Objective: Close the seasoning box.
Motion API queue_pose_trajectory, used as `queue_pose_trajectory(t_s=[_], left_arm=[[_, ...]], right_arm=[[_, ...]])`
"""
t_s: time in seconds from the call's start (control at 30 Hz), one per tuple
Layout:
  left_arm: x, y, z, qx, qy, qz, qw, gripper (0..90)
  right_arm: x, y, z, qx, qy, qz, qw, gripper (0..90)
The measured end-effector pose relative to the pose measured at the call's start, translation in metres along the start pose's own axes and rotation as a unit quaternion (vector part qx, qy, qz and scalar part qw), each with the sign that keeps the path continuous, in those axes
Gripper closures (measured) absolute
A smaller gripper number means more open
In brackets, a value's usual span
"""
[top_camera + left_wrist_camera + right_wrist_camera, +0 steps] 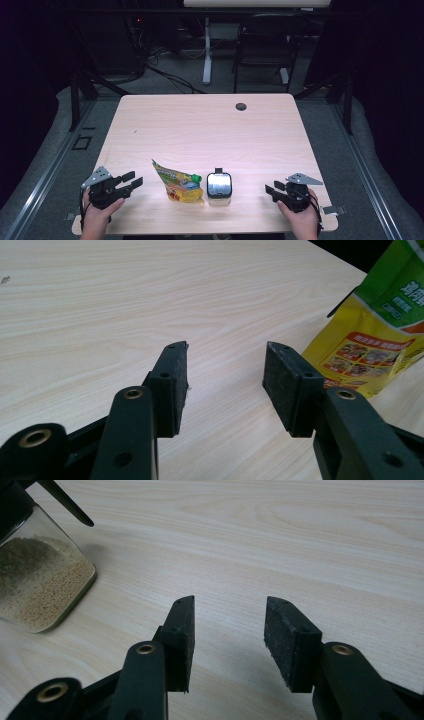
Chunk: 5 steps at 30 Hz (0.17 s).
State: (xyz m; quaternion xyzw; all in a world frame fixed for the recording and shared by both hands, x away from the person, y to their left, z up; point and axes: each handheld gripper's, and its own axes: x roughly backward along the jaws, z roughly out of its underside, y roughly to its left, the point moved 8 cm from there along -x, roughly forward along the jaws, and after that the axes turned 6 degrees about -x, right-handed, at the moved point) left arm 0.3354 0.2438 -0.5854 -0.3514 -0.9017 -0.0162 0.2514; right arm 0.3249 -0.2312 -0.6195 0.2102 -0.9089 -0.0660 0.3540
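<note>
A yellow and green spouted pouch point(179, 183) with a green cap lies near the table's front edge; the left gripper view has it at the right point(380, 335). Just right of it stands a clear jar with a black lid point(219, 188), holding pale granules, seen at the left in the right gripper view point(42, 585). My left gripper point(132, 180) rests at the front left, open, with bare tabletop between its jaws point(225, 367). My right gripper point(272, 189) sits at the front right, open and empty point(227, 622), its jaws pointing toward the jar.
The light wooden table point(200, 130) has a round cable hole point(241, 106) near its far edge. Beyond it stand a dark chair point(265, 45) and a white desk leg point(206, 55) on grey floor.
</note>
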Motion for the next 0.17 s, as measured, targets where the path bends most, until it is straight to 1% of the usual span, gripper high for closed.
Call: queue_pose_trajectory(t_s=[0.13,0.17], left_arm=[[-0.0015,0.0034,0.0026,0.008,0.005,-0.008,0.9999,51.6],[-0.0014,0.0042,0.0029,0.01,0.007,-0.01,0.9999,51.4]], right_arm=[[-0.0012,-0.0009,0.0018,0.002,0.005,0.005,1.0,54.5],[-0.0011,-0.0006,0.0016,0.0,0.003,0.003,1.0,54.2]])
